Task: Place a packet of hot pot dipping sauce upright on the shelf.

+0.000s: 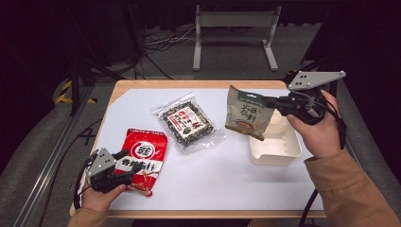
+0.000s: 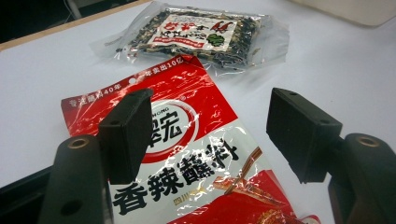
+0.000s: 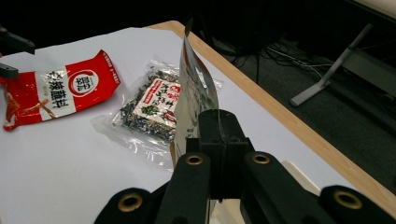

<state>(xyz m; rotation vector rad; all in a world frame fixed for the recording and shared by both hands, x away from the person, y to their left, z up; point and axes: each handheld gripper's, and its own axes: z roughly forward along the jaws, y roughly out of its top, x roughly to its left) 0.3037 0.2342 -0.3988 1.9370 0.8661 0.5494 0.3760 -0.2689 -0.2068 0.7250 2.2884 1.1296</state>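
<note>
White paper covers the bench (image 1: 198, 189): at 8 o'clock, the left hand-held gripper (image 1: 133, 172) straddles a red sachet (image 1: 144, 158), jaws wide; at 2 o'clock, the right hand-held gripper (image 1: 270, 105) pinches a green pouch (image 1: 247, 113) above a cream tray (image 1: 279, 151), likely its destination.

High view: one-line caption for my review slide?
Right gripper lifts green packet over white tray; left gripper open at red packet.

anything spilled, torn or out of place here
Nothing stands out. The red packet and clear packet lie flat and sealed; the right gripper holds the green packet above the white tray.
</note>
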